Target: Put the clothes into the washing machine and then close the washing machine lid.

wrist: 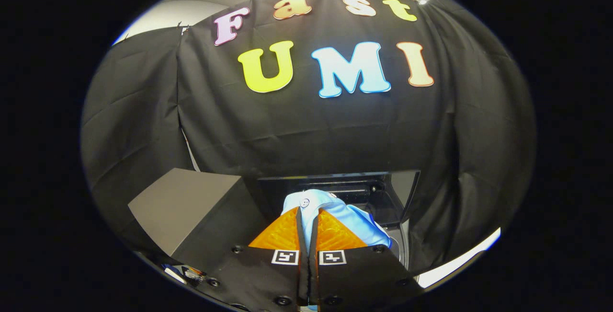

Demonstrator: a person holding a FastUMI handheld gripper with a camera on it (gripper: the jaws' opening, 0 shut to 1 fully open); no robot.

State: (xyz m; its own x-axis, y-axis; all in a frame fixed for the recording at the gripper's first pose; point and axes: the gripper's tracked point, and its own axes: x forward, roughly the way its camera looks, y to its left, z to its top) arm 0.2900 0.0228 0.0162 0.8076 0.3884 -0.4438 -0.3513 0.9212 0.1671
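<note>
Between the tongs (308,213): bunched pale-blue buttoned shirt (345,221).

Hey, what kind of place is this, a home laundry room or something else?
Probably a staged recording booth, not a home: black cloth wall drapes all round. The gripper is shut on a light blue shirt, with a dark washing machine with raised lid and a grey box beyond.

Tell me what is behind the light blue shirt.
Behind the light blue shirt, pinched by the hand-held gripper, stands the washing machine's raised dark lid. The shirt covers the drum opening.
</note>
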